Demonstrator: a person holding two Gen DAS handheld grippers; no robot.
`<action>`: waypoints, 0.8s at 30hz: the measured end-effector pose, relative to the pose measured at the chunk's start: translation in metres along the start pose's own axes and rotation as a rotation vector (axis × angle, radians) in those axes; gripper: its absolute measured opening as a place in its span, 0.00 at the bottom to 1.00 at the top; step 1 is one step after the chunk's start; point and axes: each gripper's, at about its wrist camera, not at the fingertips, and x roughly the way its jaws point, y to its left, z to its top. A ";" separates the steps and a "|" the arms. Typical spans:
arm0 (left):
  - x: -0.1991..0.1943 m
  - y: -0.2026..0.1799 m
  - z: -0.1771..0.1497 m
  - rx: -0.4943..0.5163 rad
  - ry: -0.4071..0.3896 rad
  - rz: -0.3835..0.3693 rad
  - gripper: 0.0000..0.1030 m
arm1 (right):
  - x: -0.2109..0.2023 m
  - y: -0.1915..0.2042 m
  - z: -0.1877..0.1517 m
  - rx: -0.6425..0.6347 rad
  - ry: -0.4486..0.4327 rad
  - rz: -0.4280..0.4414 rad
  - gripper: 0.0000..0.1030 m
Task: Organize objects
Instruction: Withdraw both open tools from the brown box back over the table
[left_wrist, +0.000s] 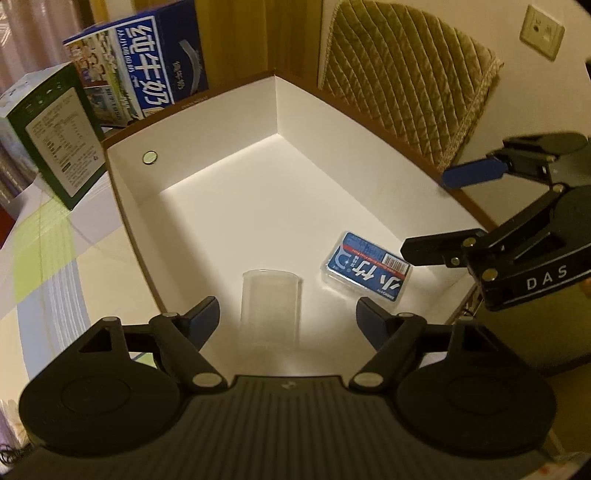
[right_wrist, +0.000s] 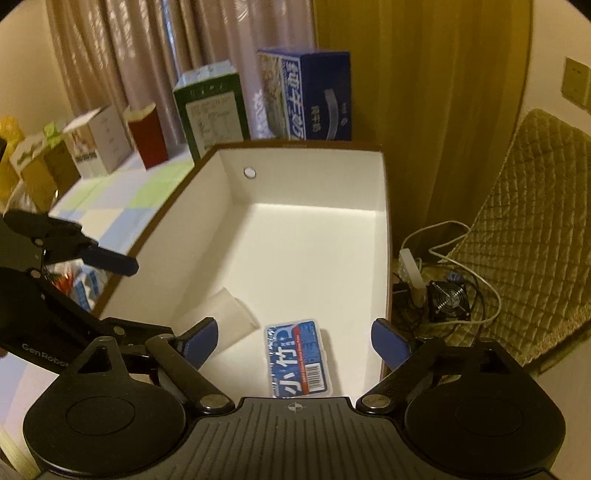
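Left gripper (left_wrist: 288, 317) and right gripper (right_wrist: 295, 341) both spread, empty, above box (right_wrist: 384, 221). Cup (left_wrist: 271, 306), card pack (right_wrist: 299, 360) inside. Next: fetch another item.

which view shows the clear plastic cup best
The left wrist view: the clear plastic cup lies on the white box floor, centred between the open left hand-held gripper fingers, with its rim and side visible. In the right wrist view the cup is partly hidden behind a finger.
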 end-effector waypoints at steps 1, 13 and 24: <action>-0.004 0.001 -0.001 -0.009 -0.006 -0.002 0.78 | -0.003 0.001 -0.001 0.012 -0.007 0.001 0.87; -0.060 0.013 -0.021 -0.117 -0.086 0.019 0.83 | -0.037 0.024 -0.015 0.114 -0.074 -0.016 0.91; -0.121 0.041 -0.065 -0.198 -0.153 0.050 0.84 | -0.066 0.070 -0.035 0.170 -0.118 -0.042 0.91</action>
